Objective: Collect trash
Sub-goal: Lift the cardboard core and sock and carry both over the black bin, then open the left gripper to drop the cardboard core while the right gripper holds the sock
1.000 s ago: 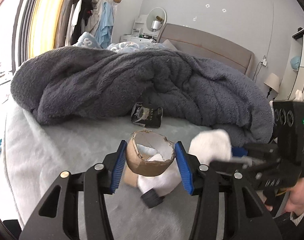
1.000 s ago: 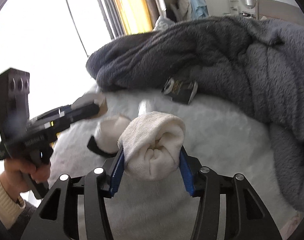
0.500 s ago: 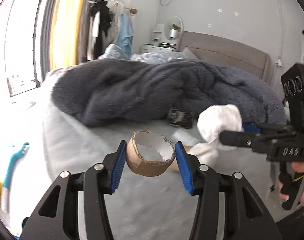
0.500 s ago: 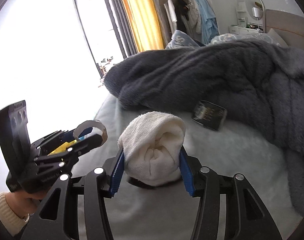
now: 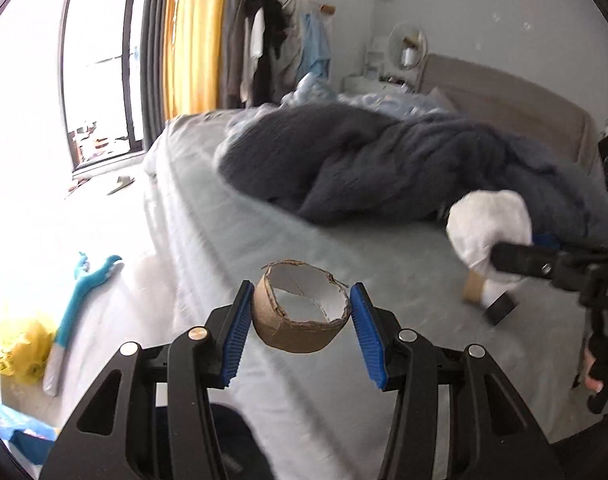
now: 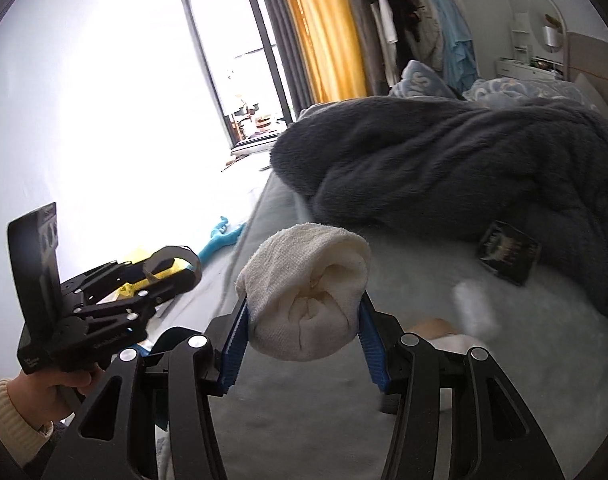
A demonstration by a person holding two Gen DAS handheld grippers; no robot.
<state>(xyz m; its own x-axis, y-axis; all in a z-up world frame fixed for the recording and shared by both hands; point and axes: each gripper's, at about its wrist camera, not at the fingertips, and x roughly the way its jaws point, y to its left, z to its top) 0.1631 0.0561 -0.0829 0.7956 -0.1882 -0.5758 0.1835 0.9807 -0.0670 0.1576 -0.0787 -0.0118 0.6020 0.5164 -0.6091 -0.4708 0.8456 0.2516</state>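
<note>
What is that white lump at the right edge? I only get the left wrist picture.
Observer: A rolled white cloth, its end tucked inward, pinched between the right gripper's blue fingers.
Operator: Anything else lying on the bed?
Observer: A black packet rests against the dark blanket; it is not clear in your view.
Operator: Who holds my left gripper with the cardboard ring?
Observer: A hand in a cream knitted cuff grips its handle.
</note>
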